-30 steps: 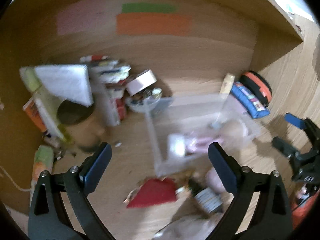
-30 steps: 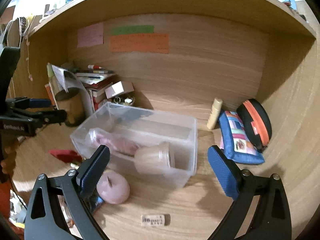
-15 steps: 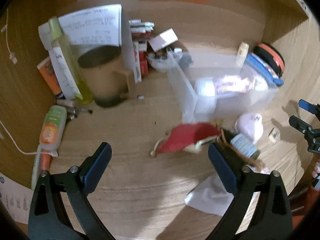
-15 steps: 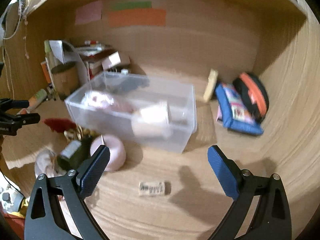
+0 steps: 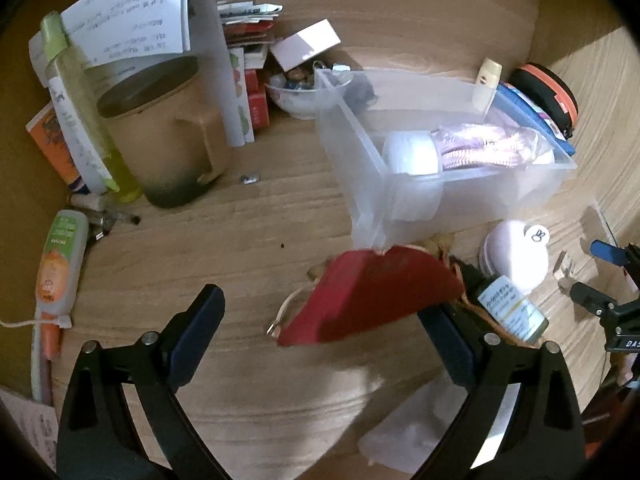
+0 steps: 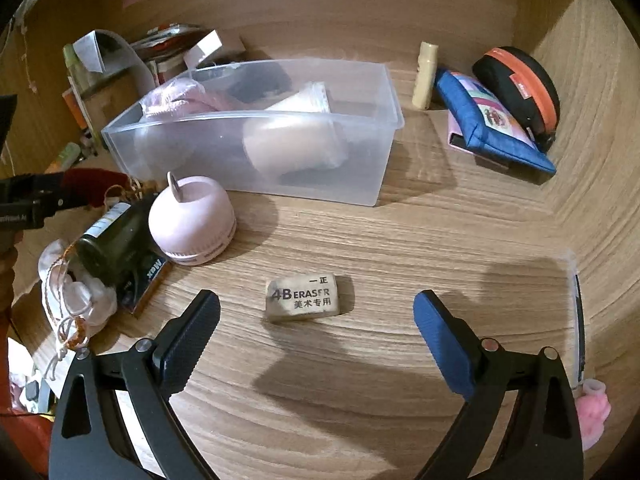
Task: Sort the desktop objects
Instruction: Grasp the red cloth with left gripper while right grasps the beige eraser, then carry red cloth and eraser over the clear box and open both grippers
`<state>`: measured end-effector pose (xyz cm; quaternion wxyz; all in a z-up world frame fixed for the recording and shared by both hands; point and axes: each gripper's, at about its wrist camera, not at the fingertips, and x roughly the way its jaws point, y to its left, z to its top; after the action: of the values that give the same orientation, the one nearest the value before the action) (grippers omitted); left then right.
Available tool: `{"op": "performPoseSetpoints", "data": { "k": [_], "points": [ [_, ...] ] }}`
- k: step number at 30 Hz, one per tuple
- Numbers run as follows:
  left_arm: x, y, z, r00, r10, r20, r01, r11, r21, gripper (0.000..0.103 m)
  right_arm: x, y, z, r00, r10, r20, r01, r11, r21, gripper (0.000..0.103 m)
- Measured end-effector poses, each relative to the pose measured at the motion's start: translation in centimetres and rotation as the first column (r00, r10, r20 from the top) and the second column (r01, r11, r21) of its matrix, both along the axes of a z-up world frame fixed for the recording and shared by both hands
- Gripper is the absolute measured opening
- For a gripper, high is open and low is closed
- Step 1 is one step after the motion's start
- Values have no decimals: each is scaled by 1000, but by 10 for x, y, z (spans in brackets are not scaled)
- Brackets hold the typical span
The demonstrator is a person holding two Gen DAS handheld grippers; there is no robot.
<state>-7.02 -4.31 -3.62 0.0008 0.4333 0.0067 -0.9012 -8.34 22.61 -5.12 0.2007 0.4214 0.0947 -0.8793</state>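
A clear plastic bin (image 5: 360, 168) (image 6: 384, 168) holds a pink packet and a pale cup. My left gripper (image 5: 320, 332) is open and empty, low over a red pouch (image 5: 372, 300) that lies in front of the bin. My right gripper (image 6: 316, 320) is open and empty, its fingers on either side of a grey 4B eraser (image 6: 303, 298) and just short of it. A pink dome-shaped gadget (image 6: 192, 220) (image 5: 516, 252) and a dark bottle (image 6: 108, 244) (image 5: 508, 308) lie left of the eraser.
A tan mug (image 5: 164, 136), papers, books and a small bowl (image 5: 292, 96) crowd the back left. A tube (image 5: 60, 264) lies at the left edge. A blue pouch (image 6: 492, 124), an orange-black case (image 6: 520, 88) and a cream stick (image 6: 426, 76) sit back right. A white drawstring bag (image 6: 72, 292) lies front left.
Both grippers have dropped and tilted down toward the desk. The left one has closed in on the red pouch, the right one on the eraser. Both stay open.
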Motion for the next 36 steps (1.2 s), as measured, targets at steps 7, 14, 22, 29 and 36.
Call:
{"op": "performPoseSetpoints", "data": {
  "k": [7, 14, 22, 29, 36],
  "points": [
    [-6, -4, -3, 1000, 2, 13, -2, 999, 33, 65, -8, -10, -10, 998, 36, 43, -38, 999, 37, 64],
    [-11, -9, -6, 1000, 9, 10, -10, 997, 77, 28, -2, -15, -11, 996, 86, 29, -87, 996, 19, 37],
    [5, -8, 14, 997, 8, -80, -1, 996, 92, 15, 0, -11, -1, 996, 87, -2, -87, 995, -39, 37],
    [23, 0, 39, 989, -18, -147, 34, 994, 104, 14, 3, -9, 18, 996, 79, -50, -83, 994, -75, 37],
    [39, 17, 67, 976, -55, -212, 78, 992, 99, 14, 1, -12, 44, 987, 102, -125, -115, 989, -95, 37]
  ]
}}
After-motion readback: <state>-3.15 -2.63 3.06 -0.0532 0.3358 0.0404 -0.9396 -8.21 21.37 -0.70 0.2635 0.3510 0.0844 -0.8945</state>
